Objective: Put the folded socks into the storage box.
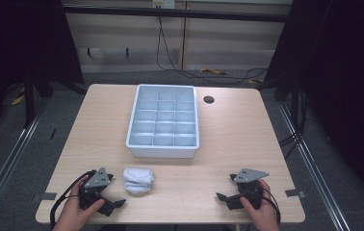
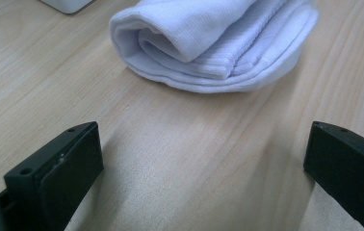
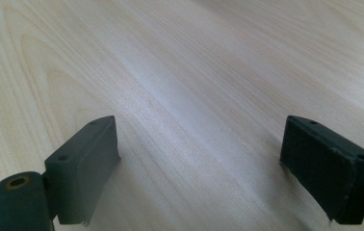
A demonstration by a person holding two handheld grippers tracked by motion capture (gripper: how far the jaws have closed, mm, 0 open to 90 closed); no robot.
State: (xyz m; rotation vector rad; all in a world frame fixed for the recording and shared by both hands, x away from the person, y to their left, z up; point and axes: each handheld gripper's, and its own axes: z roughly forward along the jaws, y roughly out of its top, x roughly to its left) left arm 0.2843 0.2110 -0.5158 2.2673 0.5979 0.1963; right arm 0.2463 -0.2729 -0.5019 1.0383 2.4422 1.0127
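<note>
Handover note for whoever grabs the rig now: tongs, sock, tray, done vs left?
Left tongs: open, holding nothing, low over the table, aimed at the rolled white sock just ahead; not touching it.
Right tongs: open, holding nothing, over bare wood at the near right.
Sock lies on the table in front of the white divided tray, apart from it. The tray compartments look empty.
Done: nothing moved yet, as far as things lie.
Left: probably close the left tongs on the sock and lift it, likely towards a tray compartment.
</note>
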